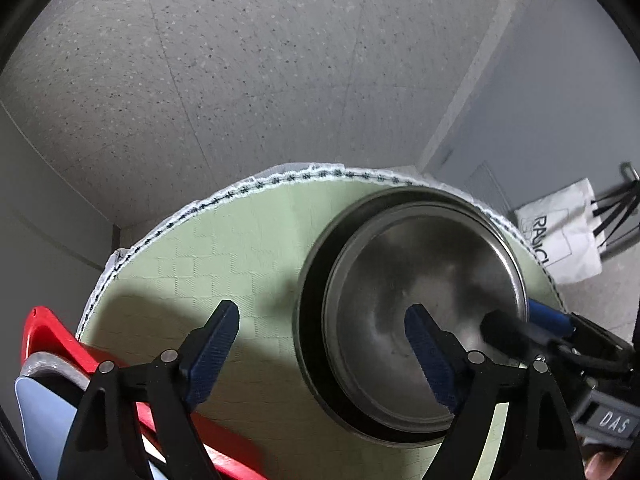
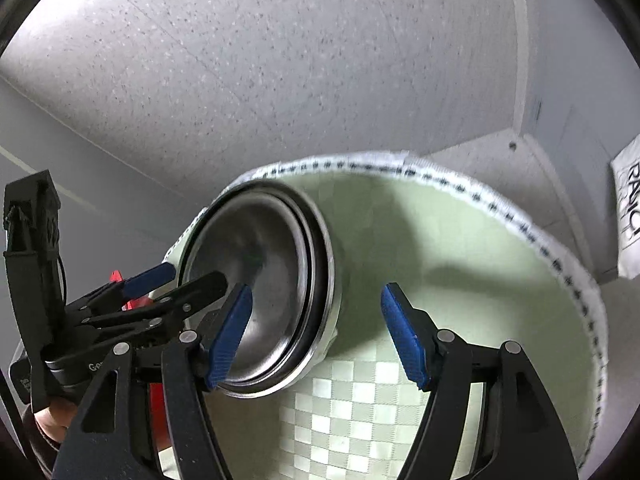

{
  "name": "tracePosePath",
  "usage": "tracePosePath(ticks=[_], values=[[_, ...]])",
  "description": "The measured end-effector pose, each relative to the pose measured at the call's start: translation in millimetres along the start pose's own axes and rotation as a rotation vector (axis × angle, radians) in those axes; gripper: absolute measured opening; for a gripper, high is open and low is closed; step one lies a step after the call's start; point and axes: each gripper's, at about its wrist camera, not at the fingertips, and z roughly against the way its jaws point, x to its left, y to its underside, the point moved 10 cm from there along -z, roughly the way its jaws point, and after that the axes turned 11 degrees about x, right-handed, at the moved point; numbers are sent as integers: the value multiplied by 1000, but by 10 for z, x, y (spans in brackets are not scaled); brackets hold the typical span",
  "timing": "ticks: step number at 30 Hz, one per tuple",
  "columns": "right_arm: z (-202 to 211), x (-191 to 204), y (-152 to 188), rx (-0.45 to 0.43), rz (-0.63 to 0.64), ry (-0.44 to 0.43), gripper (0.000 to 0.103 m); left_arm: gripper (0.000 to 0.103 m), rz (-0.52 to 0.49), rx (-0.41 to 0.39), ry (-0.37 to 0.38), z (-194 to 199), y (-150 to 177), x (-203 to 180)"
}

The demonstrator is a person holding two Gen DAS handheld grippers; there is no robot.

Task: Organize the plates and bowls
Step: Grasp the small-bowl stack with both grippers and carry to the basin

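A stack of nested steel bowls [image 1: 424,280] [image 2: 256,248] rests on a round table with a pale green checked cloth [image 1: 224,248] [image 2: 460,264]. My left gripper [image 1: 322,356] is open and straddles the stack's rim, with one finger over the cloth and the other over the bowl's inside. In the right wrist view it [image 2: 196,274] reaches in from the left. My right gripper [image 2: 316,336] is also open across the opposite rim, neither pad pressing on it. From the left wrist view it [image 1: 510,314] enters at the right.
A red frame [image 1: 48,332] with a pale blue and grey thing [image 1: 36,400] lies below the table's left edge. A white paper bag [image 1: 560,236] [image 2: 630,216] stands on the speckled floor [image 1: 240,60] by the wall. The cloth's stitched hem [image 2: 560,264] marks the table edge.
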Motion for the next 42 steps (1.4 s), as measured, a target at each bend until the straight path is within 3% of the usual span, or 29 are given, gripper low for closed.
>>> tracePosePath(ticks=[2,4,5,6,7,12,17,24,28,35,42], values=[[-30,-1,18,7,-9,-14,69,77,-11,4,-11,-57,-3,-42],[-70,-15,46,19,-17,-23,67,62,-31,14,-10,-83,20,-100],[-95,-25,68,25,-21,-30,60,48,-41,22,-4,-107,31,-126],[-108,-27,81,34,-22,-43,55,43,-51,28,-16,-130,42,-147],[-137,-22,102,45,-29,-58,45,41,-55,23,-39,-126,51,-145],[-107,-58,138,19,-53,-57,39,33,-50,-13,-24,-37,90,-182],[37,-150,243,-19,-91,-34,29,30,-95,-57,34,124,177,-302],[503,-153,500,-123,-157,23,28,30,-191,-101,122,441,404,-465],[860,51,697,-205,-189,57,28,30,-256,-143,166,803,605,-428],[1319,761,996,-331,-183,109,28,30,-305,-232,214,1522,902,55],[1177,1660,1138,-361,-122,105,28,30,-260,-289,200,1974,1288,1039]])
